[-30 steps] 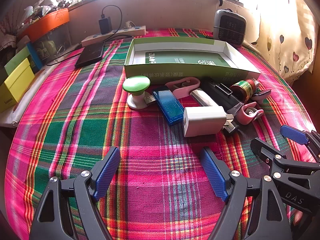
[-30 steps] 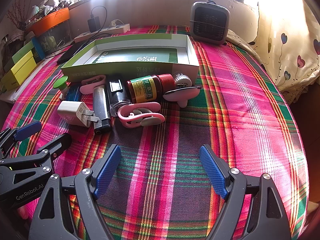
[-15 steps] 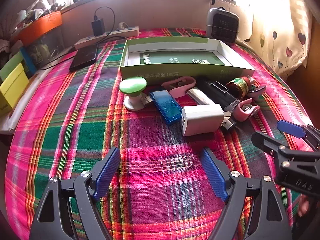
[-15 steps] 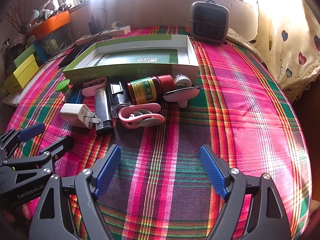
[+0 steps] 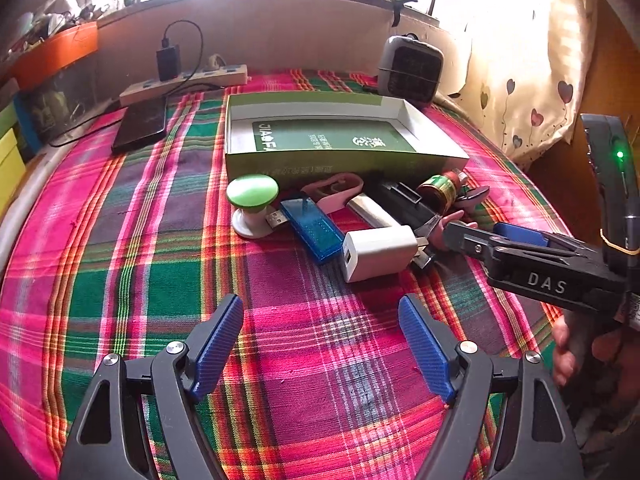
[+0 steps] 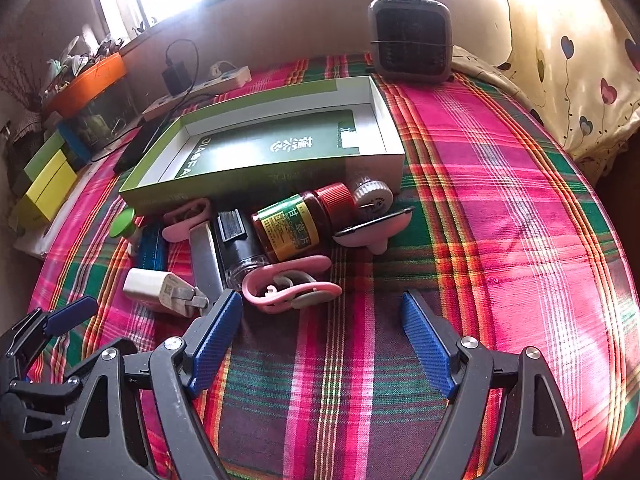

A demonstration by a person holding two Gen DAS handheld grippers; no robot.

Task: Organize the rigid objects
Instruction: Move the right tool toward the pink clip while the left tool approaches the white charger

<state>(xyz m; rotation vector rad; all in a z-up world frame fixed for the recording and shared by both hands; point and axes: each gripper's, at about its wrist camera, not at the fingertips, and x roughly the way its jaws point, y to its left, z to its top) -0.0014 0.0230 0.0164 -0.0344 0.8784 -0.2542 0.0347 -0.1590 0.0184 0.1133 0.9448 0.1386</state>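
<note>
Just ahead of the open right gripper (image 6: 322, 328) lies the pink clip (image 6: 290, 288); left gripper (image 5: 320, 344) open too.

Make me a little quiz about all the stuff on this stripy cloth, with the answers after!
1. True or false: the green box already holds the small things.
2. What lies closest ahead of the right gripper? A) pink clip B) heater C) phone
3. What colour is the cap of the little bottle?

Key
1. False: only a printed green card lies in it; the small things sit on the cloth in front.
2. A
3. Red
</note>
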